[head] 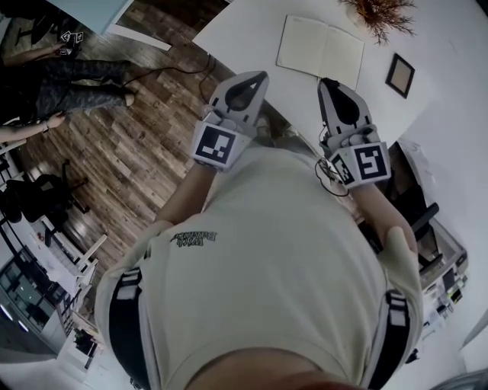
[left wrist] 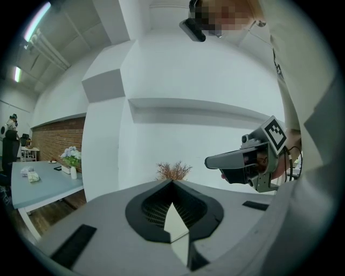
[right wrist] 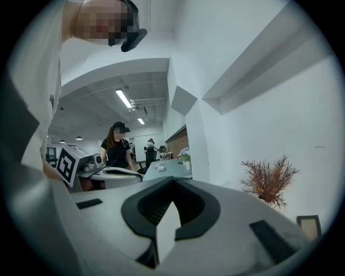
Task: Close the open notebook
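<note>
Evidently the closing has not begun: the open notebook (head: 320, 47) lies flat on the white bench (head: 252, 30), just beyond both claws. The left claw (head: 261, 76) and right claw (head: 325, 82) are clenched on nothing. Next, one must probably reach forward and fold a cover over. A dried plant (head: 379, 15) and a picture frame (head: 399, 75) stand farther right, clear of the path.
</note>
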`<action>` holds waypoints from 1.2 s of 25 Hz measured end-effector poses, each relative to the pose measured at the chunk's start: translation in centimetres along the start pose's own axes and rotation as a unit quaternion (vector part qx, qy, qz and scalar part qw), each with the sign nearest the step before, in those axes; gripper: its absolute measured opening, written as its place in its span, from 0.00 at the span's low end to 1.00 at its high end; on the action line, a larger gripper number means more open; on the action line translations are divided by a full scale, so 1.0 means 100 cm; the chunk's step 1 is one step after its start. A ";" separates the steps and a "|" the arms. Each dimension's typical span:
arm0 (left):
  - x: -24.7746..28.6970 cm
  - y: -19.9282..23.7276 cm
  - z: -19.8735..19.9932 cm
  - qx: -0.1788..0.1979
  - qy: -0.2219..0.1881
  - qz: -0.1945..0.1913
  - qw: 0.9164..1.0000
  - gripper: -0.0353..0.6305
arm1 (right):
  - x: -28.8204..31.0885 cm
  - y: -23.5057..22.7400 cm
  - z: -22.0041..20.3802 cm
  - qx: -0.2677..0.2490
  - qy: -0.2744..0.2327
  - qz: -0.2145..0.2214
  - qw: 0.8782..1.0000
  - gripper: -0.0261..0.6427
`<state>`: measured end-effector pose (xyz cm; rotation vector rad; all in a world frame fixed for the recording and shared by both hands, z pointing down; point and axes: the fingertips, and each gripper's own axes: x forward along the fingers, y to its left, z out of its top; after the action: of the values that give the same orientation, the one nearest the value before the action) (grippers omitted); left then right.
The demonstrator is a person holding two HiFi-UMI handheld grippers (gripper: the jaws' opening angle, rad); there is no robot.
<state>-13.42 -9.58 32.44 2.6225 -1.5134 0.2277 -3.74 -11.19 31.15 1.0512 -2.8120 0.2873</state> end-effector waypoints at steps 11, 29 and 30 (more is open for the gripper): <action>0.026 0.021 -0.031 -0.024 0.033 0.017 0.999 0.07 | 0.035 -0.015 -0.027 -0.007 0.044 0.032 0.999 0.12; 0.099 0.052 -0.184 -0.082 0.140 -0.011 0.987 0.07 | 0.144 -0.046 -0.204 -0.054 0.206 0.048 0.976 0.24; 0.102 0.054 -0.192 -0.085 0.144 -0.013 0.986 0.07 | 0.148 -0.046 -0.212 -0.056 0.212 0.046 0.975 0.26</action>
<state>-14.51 -17.75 53.22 2.3561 -1.3385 0.4338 -10.73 -19.31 55.15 0.7327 -2.4607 0.3151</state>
